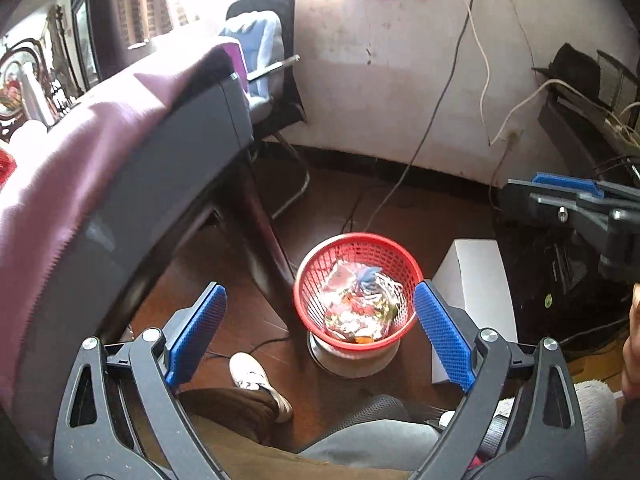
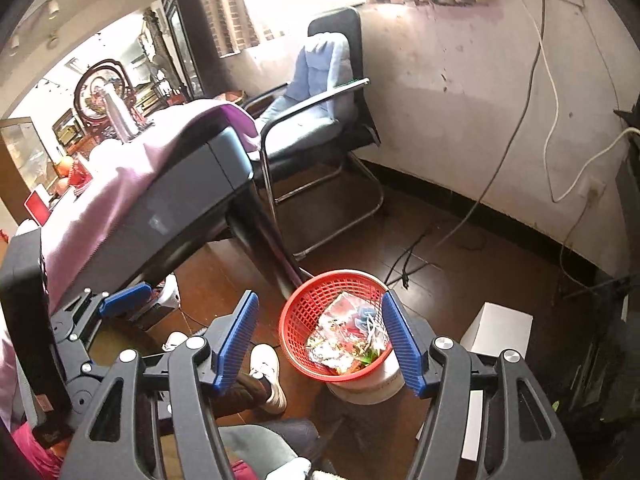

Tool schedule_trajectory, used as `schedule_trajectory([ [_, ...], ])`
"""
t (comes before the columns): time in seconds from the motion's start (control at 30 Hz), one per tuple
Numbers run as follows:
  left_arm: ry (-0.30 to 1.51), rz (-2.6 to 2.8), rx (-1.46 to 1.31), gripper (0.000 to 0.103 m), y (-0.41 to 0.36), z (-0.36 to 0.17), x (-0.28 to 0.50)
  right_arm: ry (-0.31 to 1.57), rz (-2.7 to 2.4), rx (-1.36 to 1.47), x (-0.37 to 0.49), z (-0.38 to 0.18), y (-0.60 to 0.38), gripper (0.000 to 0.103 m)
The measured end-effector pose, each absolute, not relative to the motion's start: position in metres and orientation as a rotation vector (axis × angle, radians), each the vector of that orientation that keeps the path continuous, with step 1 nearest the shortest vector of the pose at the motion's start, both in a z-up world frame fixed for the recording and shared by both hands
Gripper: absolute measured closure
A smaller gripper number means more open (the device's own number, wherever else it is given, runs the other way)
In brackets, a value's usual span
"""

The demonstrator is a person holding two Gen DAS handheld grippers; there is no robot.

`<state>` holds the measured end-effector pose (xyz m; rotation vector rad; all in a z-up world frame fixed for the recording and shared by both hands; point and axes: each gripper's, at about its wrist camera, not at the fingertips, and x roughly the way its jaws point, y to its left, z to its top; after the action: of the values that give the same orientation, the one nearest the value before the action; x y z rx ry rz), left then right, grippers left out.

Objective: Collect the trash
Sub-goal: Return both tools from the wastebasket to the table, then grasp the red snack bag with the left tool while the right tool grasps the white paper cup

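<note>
- A dark grey table under a purple cloth stands beside the floor bin.
- The red plastic mesh basket holds crumpled wrappers; that load looks dropped.
- Left gripper and right gripper gape, holding nothing.

The red basket hides most of the white tub beneath; wrappers too crumpled to identify.
</note>
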<state>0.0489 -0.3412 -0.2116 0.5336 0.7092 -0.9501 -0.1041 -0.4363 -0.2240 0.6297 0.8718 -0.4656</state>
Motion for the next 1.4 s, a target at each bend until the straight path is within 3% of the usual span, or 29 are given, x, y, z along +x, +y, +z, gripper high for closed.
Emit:
schedule_trajectory([
  [0.27,0.627,-0.91,0.505,0.009,-0.325,-0.177,0.047,0.829,-0.433,0.579,-0.104,-0.196,-0.421,0.037],
  [0.67,0.565,-0.801,0.461,0.007,-0.285,-0.122,0.09,0.807,-0.376,0.531,-0.086,-0.175,-0.405,0.024],
  [1.03,0.664,-0.581,0.347,0.007,-0.243,-0.064,0.249,0.831,-0.274,0.512,-0.029,-0.177,-0.39,0.024],
  [1.23,0.799,-0.458,0.263,0.007,-0.238,-0.071,0.364,0.829,-0.208,0.492,0.015,-0.168,-0.384,0.024],
  [1.4,0.893,-0.44,0.253,0.007,-0.236,-0.097,0.409,0.815,-0.171,0.461,0.039,-0.154,-0.377,0.024],
])
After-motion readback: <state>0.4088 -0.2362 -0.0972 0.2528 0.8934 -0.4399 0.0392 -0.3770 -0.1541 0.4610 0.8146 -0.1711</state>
